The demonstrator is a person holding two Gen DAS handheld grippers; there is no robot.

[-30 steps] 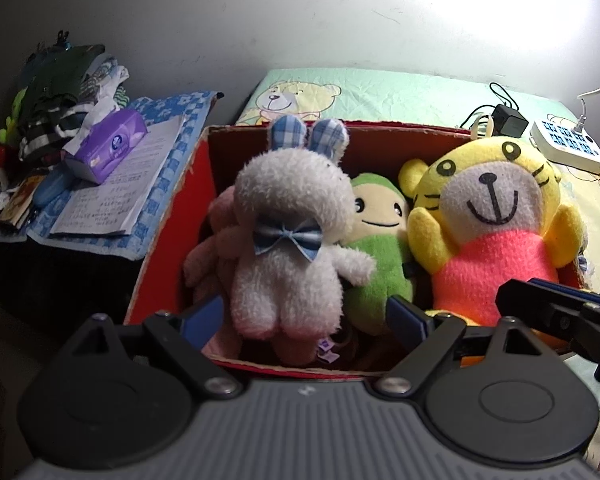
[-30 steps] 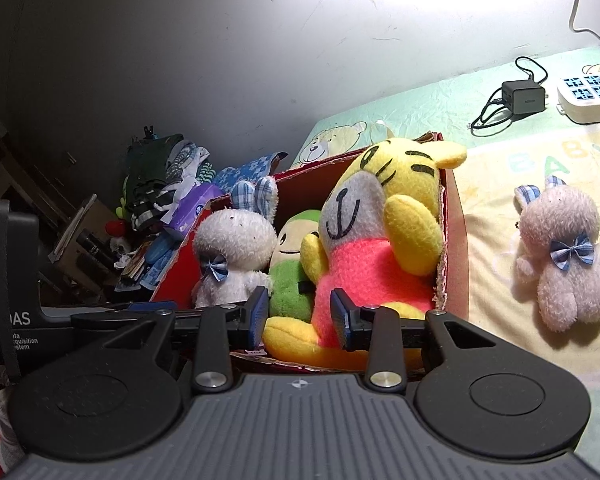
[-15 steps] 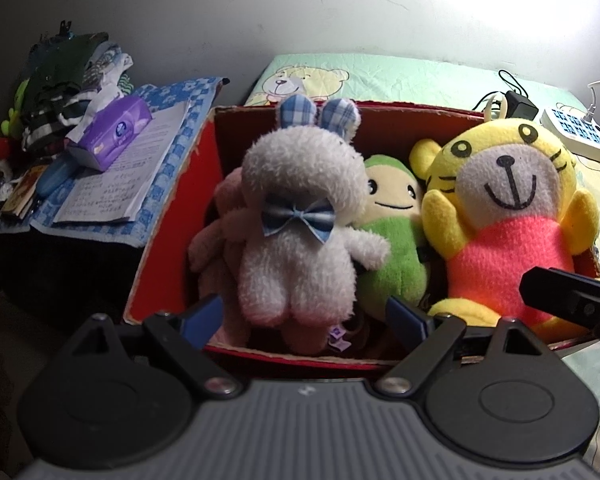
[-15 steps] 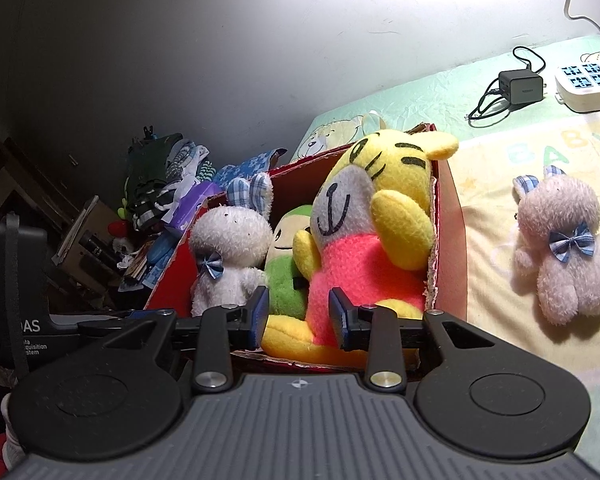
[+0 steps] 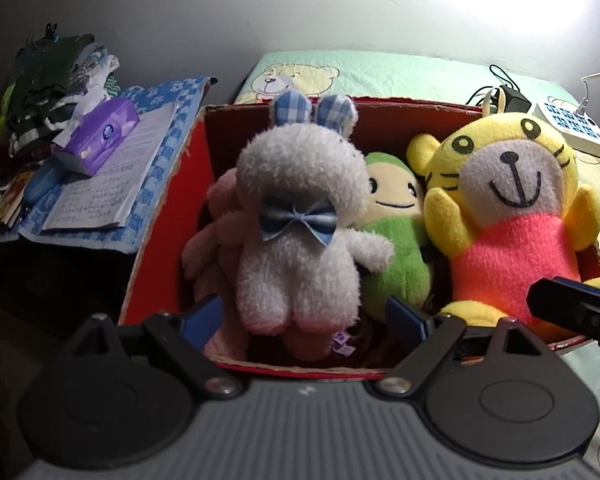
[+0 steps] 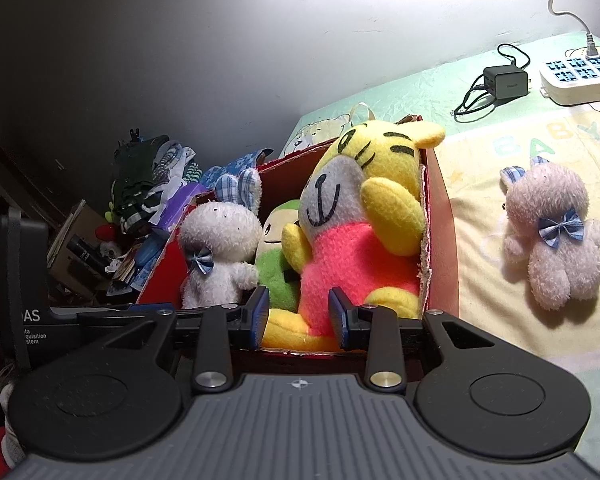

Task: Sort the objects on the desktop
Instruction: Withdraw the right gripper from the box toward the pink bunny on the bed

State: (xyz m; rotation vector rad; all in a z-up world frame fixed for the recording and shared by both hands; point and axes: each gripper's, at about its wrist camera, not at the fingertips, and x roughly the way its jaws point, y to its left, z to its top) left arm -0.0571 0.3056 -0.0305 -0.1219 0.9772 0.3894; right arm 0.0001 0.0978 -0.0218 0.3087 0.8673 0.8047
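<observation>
An open red cardboard box (image 5: 168,216) was seen filling the centre of the left wrist frame, with soft toys packed upright inside it. A fluffy white plush rabbit with blue checked ears and a blue bow tie (image 5: 300,224) was placed left of centre, a pale pink plush toy (image 5: 208,240) was pressed behind it against the left wall, a green-hooded plush doll (image 5: 396,232) was wedged in the middle, and a yellow plush tiger in a pink-orange shirt (image 5: 512,208) was set at the right.

The left gripper (image 5: 302,318) was held at the box's near edge, its jaws spread wide with nothing between them. The right gripper (image 6: 298,318) was seen at lower centre of its own frame, its jaws partly open around empty space in front of the tiger's foot, gripping nothing.

A second fluffy pinkish plush rabbit with a blue bow tie (image 6: 556,236) was left lying on the yellow printed bedsheet (image 6: 484,280) at the right of that frame, outside the box.
</observation>
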